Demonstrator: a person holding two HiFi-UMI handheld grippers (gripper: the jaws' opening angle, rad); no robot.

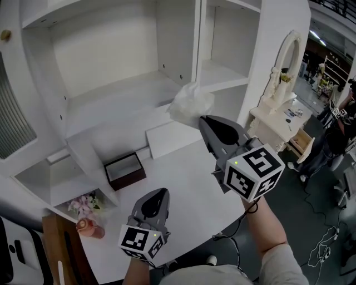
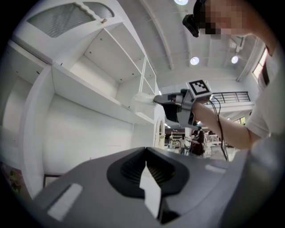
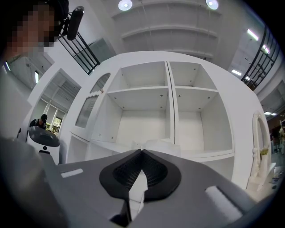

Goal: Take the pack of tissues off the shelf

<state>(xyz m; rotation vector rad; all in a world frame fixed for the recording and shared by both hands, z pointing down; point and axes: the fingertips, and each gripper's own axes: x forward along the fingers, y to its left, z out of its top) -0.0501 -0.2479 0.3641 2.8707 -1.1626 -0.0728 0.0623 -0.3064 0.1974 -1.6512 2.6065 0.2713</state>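
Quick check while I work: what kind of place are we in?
Probably a furniture showroom or test hall, not a home: a white shelf unit, a white dressing table with an arched mirror, and a high ceiling with round lights.

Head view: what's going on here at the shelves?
A person holds a gripper in each hand at a white shelf unit. The right gripper has its fingers closed on the near edge of the pack of tissues, at the front edge of a shelf. The left gripper hangs low over the desk, shut and empty.
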